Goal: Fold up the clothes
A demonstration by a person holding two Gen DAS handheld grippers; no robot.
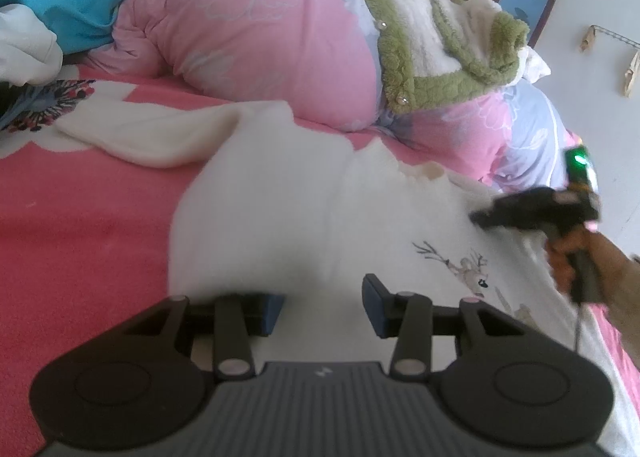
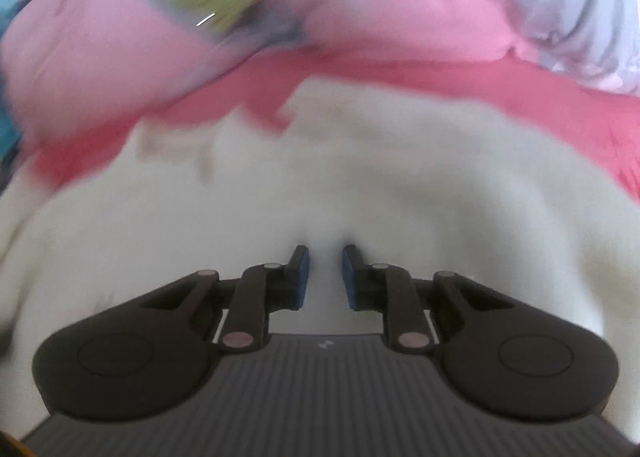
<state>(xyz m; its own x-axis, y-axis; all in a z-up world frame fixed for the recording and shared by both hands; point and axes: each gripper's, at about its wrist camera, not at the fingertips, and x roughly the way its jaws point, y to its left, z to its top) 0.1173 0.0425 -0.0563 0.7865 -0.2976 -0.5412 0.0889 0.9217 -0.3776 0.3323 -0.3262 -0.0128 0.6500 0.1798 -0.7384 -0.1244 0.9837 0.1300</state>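
Honestly, my right gripper (image 2: 325, 277) is nearly pressed together above the white top (image 2: 320, 185), pinching nothing; left gripper (image 1: 323, 307), half-spread, empty. Grabbing at twelve o'clock could snag one layer only.

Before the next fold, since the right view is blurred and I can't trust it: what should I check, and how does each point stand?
1. White top lies on the pink bed: ok.
2. Left sleeve spread out flat: ok.
3. Left tongs hold cloth: not ok; jaws apart, nothing visibly pinched.
4. Right tongs hold cloth: cannot tell; jaws narrow with a gap, top right beneath them.
5. Green fleece clear of the top: ok, it sits on the pink quilt behind.
6. Deer print faces up: ok.
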